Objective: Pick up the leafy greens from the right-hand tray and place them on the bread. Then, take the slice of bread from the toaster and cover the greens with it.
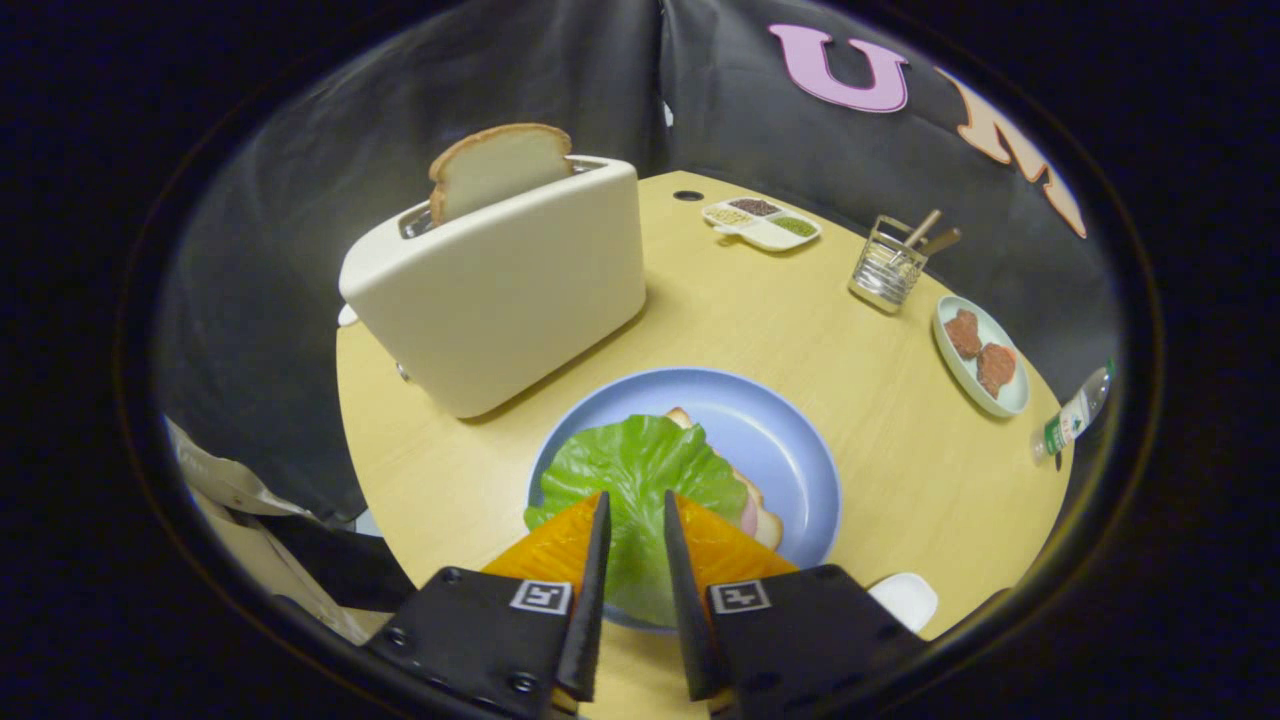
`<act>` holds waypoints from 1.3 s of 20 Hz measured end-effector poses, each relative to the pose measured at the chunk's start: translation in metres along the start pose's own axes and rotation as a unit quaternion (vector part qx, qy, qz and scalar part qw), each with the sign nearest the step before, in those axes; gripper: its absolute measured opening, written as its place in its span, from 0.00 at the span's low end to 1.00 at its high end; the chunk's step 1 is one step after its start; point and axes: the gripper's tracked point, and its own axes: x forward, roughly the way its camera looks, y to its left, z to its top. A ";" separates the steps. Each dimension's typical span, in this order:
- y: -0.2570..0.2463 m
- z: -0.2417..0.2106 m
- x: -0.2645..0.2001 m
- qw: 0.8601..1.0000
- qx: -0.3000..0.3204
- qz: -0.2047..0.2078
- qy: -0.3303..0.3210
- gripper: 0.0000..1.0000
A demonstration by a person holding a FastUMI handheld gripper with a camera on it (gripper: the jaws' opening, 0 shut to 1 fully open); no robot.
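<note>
Greens (640, 470) lie on the bread (762, 520) on the blue plate (770, 440), long axis running from the fingers toward the toaster (500, 290).
The gripper (635, 510) hovers over the leaf, fingers parted with a narrow gap and gripping nothing. The leaf covers most of the bread; its near end is hidden behind the fingers. A slice (497, 165) stands upright in the toaster slot.
</note>
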 end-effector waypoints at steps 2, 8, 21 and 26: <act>0.004 0.005 -0.002 1.000 -0.004 0.001 -0.005 0.57; 0.015 0.045 -0.025 0.999 -0.016 -0.008 -0.043 0.98; 0.051 0.155 -0.061 0.995 0.015 0.012 -0.101 0.98; 0.066 0.192 -0.057 0.993 0.017 0.019 -0.111 0.98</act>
